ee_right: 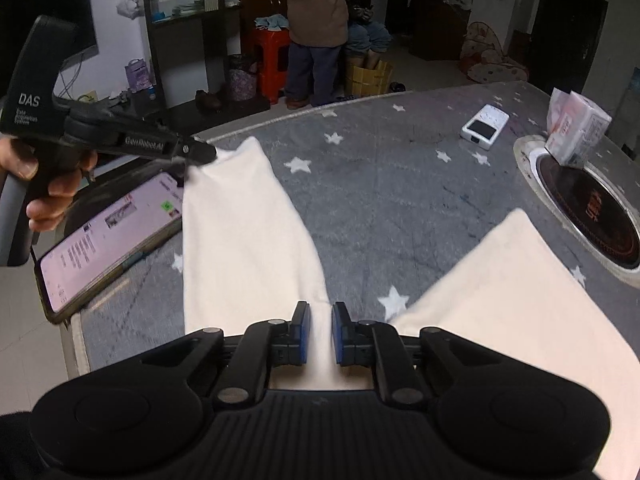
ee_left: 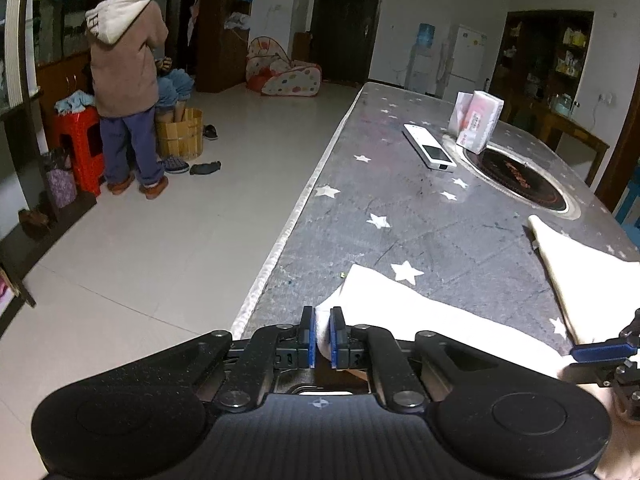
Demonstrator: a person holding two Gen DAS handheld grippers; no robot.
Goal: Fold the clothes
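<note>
Room: pale tiled floor (ee_left: 168, 208), white walls, dark door (ee_left: 346, 24), dark shelving along the wall. 1 person in a tan hooded coat (ee_left: 124, 56) stands by a red stool (ee_left: 82, 148) and a wooden tub (ee_left: 180, 132).

Surface: long table (ee_left: 400, 216) under a grey star-print cover, with a round black cooktop (ee_left: 520, 178) set in at its far end.

Task item: cream trousers (ee_right: 240, 232) lie on the table, 2 legs spread apart.

A phone (ee_right: 108, 240) with lit screen sits at the table's edge beside the left leg. White remote (ee_left: 429, 147) and tissue pack (ee_left: 478, 120) lie near the cooktop.

Left gripper (ee_left: 323, 336) is clamped on the left leg's hem. Right gripper (ee_right: 320, 332) is parted slightly over the crotch, fabric showing in the gap, not pinched.
</note>
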